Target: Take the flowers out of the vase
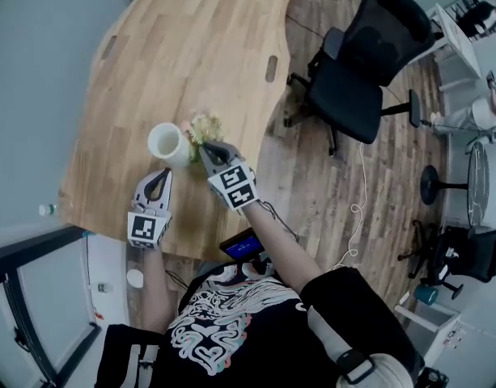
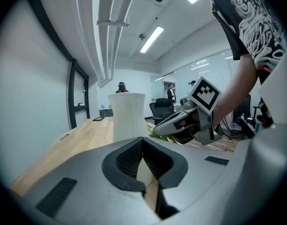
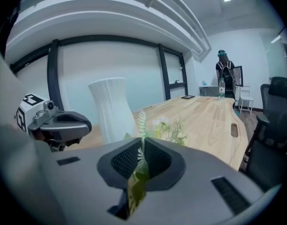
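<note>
Since the vase stands empty on the wooden table while the right gripper, jaws pinched on a green stem, holds the flowers low just right of it, the removal looks done and only laying them down is left. The left gripper is fully closed on nothing, just near of the vase. Bare tabletop lies open on the far side, but the table's curved right edge is close, with an office chair beyond it.

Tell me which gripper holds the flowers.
The right gripper: its jaws pinch the flowers by the stems. The left gripper is shut on nothing, beside the white vase.
</note>
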`<move>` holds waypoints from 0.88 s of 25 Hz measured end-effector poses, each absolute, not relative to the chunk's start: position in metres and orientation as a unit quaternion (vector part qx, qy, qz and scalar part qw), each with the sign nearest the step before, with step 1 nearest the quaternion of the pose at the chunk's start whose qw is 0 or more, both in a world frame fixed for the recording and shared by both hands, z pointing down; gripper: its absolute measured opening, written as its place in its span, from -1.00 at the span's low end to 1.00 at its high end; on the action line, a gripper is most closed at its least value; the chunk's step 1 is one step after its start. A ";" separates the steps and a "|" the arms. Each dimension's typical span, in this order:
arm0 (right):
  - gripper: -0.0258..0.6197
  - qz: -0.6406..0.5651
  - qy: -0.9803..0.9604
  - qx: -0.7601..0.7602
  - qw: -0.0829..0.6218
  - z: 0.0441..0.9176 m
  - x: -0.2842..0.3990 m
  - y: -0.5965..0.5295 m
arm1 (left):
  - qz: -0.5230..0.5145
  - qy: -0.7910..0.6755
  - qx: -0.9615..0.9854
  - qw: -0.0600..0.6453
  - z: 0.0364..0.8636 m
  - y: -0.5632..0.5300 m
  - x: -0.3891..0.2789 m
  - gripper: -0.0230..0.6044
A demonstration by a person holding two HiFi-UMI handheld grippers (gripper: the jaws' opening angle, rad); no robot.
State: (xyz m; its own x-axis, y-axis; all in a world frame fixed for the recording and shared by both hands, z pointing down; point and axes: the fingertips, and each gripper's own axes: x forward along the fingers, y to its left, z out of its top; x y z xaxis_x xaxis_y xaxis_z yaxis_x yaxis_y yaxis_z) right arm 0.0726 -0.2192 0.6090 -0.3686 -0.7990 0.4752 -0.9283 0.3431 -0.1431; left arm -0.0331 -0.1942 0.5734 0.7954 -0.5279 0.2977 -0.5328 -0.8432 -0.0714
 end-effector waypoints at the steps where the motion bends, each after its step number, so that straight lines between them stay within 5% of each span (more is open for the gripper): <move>1: -0.85 0.215 -0.802 0.529 0.174 0.617 0.068 -0.215 | 0.156 -0.280 0.947 0.015 0.575 -0.191 -0.033 -0.92; 22: -0.85 0.270 -0.792 0.522 0.165 0.611 0.060 -0.203 | 0.124 -0.235 0.964 0.011 0.569 -0.190 -0.020 -0.92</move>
